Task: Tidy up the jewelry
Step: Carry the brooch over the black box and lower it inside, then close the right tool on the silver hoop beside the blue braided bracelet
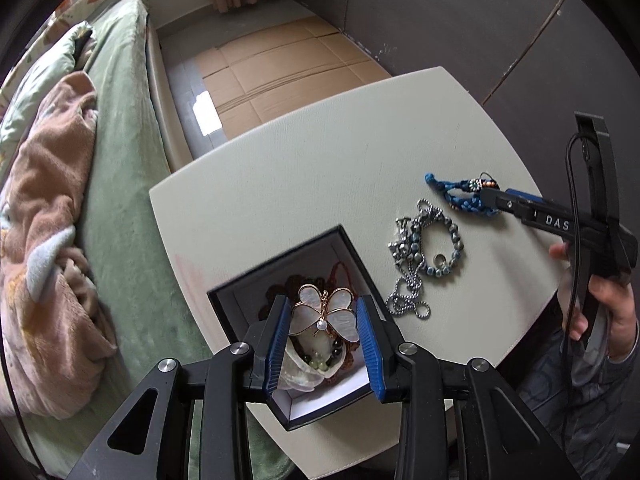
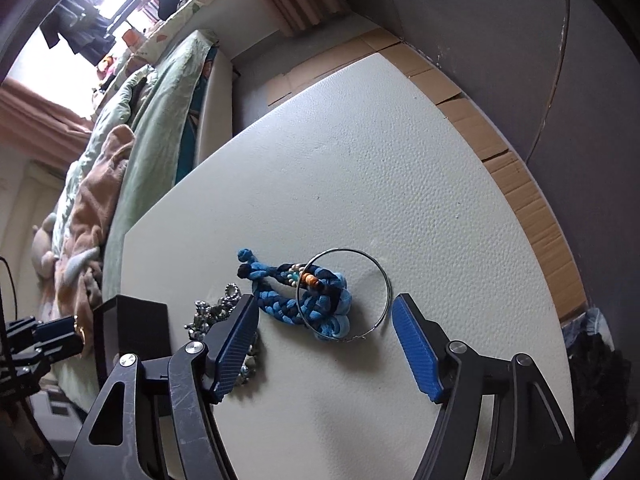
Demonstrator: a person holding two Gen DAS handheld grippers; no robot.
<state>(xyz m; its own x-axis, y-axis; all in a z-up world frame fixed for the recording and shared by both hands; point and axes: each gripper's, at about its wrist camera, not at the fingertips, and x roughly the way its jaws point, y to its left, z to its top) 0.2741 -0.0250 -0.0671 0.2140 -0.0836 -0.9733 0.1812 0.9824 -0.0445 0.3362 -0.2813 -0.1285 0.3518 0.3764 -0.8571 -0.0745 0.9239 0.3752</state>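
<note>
My left gripper (image 1: 322, 301) is shut on a gold-rimmed, pearl-white butterfly brooch (image 1: 325, 314) and hangs over an open black jewelry box (image 1: 280, 257), which holds beads and a red cord. In the right wrist view the same box (image 2: 132, 328) stands at the left, with the left gripper (image 2: 60, 332) beside it. My right gripper (image 2: 325, 300) is open and straddles a blue braided bracelet (image 2: 316, 304) with a thin metal ring (image 2: 385, 276) lying over it; the pads (image 2: 414, 340) are clear of both. The bracelet (image 1: 456, 198) lies at the right gripper's (image 1: 490, 196) tip.
A tangle of silver chain and grey-blue bead strands (image 1: 424, 252) lies on the pale table (image 1: 320, 152) between box and bracelet. A bed with green and pink bedding (image 1: 112, 184) runs along the left. A hand (image 1: 612, 308) holds the right gripper. Cardboard (image 1: 280, 68) covers the floor beyond.
</note>
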